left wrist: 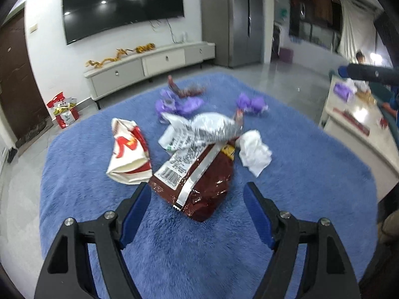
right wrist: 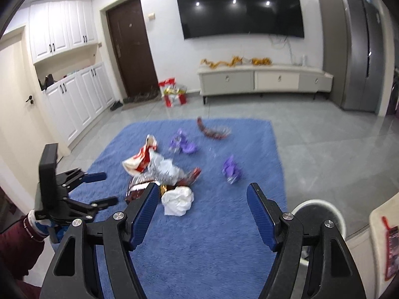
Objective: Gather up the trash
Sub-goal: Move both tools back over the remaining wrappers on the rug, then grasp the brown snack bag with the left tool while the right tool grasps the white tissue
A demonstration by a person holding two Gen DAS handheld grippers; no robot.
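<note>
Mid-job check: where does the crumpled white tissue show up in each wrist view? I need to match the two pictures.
Left wrist view: the crumpled white tissue lies right of centre on the blue rug, against the right side of the brown snack bag.
Right wrist view: the tissue sits just left of centre, beside the right gripper's left finger.
Shared landmark: the wall-mounted TV above the white cabinet.

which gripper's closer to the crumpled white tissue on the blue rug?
Right, by a little. The right gripper hangs open just short of the crumpled white tissue; the left gripper sits beyond the wrapper pile.
</note>
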